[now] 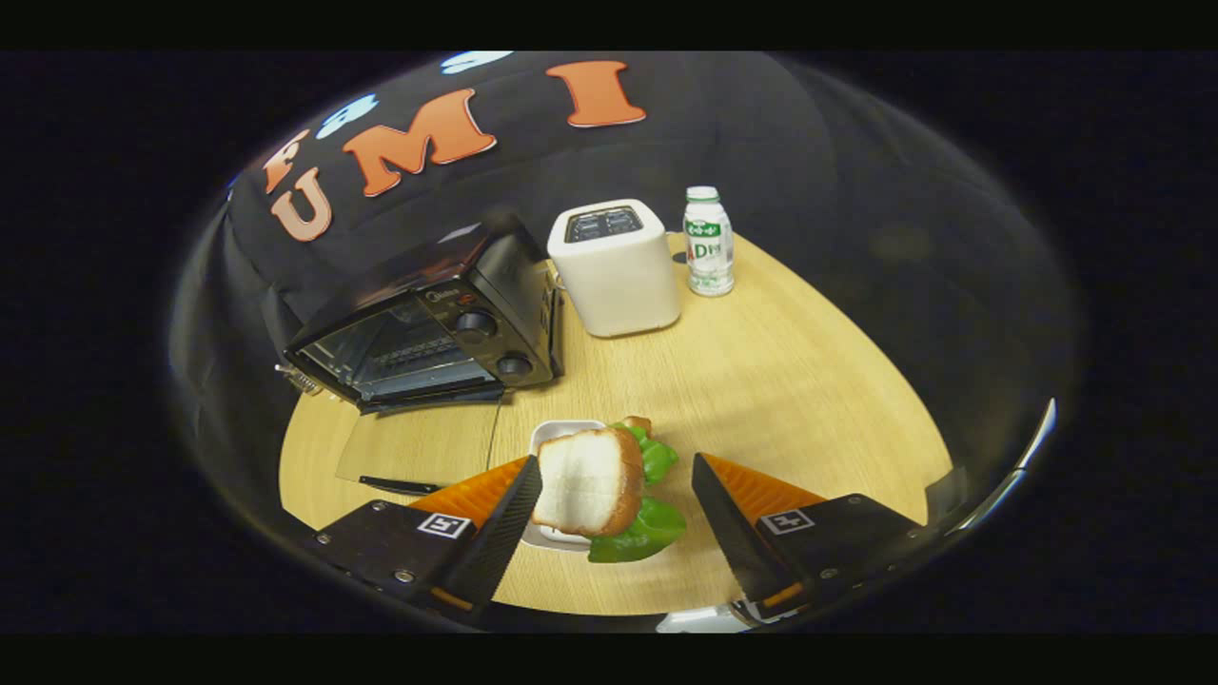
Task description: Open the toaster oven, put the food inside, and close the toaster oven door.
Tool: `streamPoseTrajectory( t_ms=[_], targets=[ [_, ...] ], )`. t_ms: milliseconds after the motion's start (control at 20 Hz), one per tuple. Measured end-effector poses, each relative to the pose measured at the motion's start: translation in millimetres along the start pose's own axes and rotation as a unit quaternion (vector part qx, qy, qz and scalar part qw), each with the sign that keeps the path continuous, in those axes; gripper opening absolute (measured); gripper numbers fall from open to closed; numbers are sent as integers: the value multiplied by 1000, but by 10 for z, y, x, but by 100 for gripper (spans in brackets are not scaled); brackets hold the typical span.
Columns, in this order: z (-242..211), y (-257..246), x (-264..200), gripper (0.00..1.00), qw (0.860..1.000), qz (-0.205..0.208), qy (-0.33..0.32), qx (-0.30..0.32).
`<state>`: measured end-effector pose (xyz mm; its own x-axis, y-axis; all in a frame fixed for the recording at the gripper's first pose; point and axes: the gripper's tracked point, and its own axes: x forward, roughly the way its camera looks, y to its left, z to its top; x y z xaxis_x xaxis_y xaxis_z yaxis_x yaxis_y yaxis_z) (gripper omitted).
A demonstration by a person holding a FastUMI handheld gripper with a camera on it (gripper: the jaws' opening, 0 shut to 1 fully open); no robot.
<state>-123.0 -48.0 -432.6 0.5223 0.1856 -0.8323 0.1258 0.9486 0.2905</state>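
Evidently the gripper point(617, 495) was poised for a pick: its fingers stood wide apart, with the sandwich point(599, 485) between them. That food, bread over green lettuce, sat on a small white dish point(561, 436), its bread close against the left finger and clear of the right, so nothing was clamped. Beyond the fingers and to the left, the toaster oven point(428, 323) had its glass door point(419, 445) already folded down flat onto the table point(780, 381), leaving the cavity ready to receive the sandwich.
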Motion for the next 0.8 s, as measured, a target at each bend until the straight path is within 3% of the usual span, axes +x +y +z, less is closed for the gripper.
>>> streamPoseTrajectory(
  t_ms=[250,400,450,550,800],
  targets=[
    [-248,63,187,87,996,41,33,70],
    [-256,149,197,63,992,61,41,104],
    [-260,182,171,51,991,68,45,106],
    [-223,223,118,42,990,76,47,107],
    [29,293,-63,35,994,69,20,82]
  ],
)
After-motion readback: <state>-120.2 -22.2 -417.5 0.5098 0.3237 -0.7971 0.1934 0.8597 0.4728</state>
